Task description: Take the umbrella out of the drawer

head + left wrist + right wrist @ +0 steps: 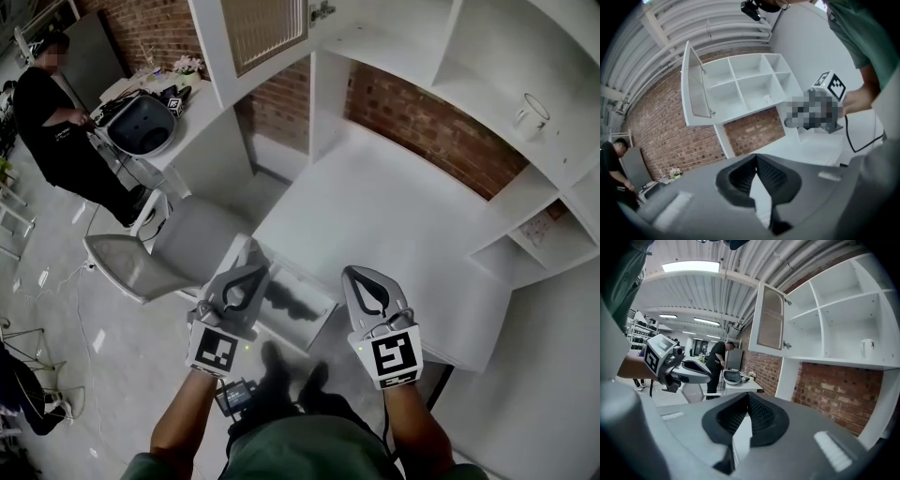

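Observation:
In the head view a white drawer (323,314) stands pulled out from the front left of the white desk (394,216). A dark, long umbrella (286,302) lies inside it. My left gripper (251,270) hangs over the drawer's left end, jaws shut with nothing in them. My right gripper (355,275) is over the desk's front edge, just right of the drawer, also shut and empty. The left gripper view shows its closed tips (755,157) pointing at the desk and shelves. The right gripper view shows its closed tips (749,395).
White shelving (525,56) with a cup (531,113) rises behind the desk, one cabinet door (262,33) swung open. A grey chair (131,267) stands left of the drawer. A person (56,122) works at a side table (187,117) at the back left.

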